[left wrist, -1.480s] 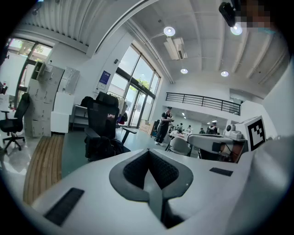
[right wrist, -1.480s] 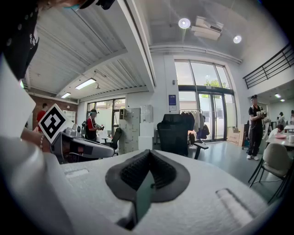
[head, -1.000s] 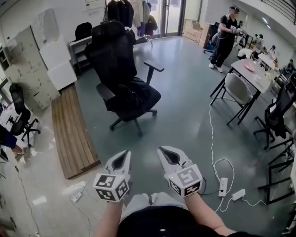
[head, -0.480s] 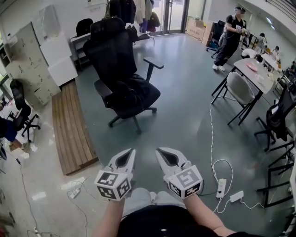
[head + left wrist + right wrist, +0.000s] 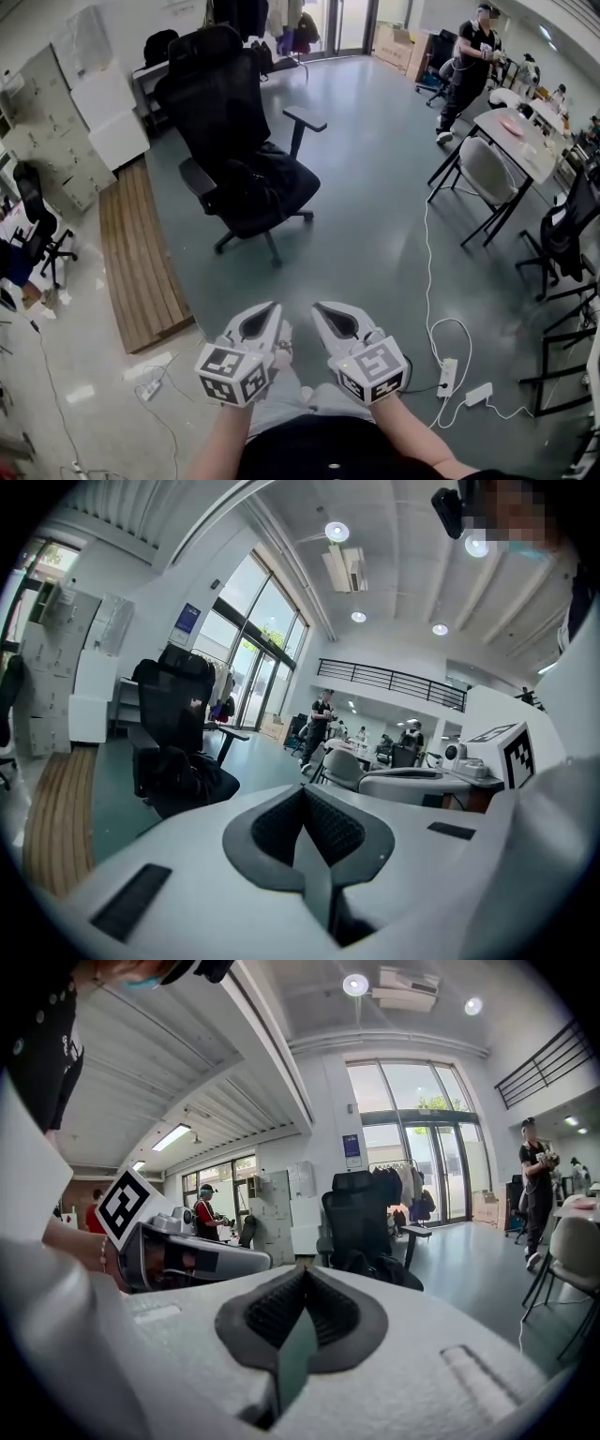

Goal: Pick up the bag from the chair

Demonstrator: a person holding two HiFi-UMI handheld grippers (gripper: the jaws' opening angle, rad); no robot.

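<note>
Head view is showing the black bag lying on the seat of a black office chair in the upper left-centre of the frame, on the grey floor. The left gripper and the right gripper are sitting side by side at the bottom centre, both pointing up the frame toward the chair and well apart from it, with bare floor between. Left gripper view is showing the left gripper with its jaws pressed together and nothing between them; the bag is resting on the chair to the left of and beyond the tips. Right gripper view is showing the right gripper likewise closed and empty, with the chair and bag standing just right of centre beyond it. A wooden platform is lying left of the chair, and a person is standing at the upper right.
</note>
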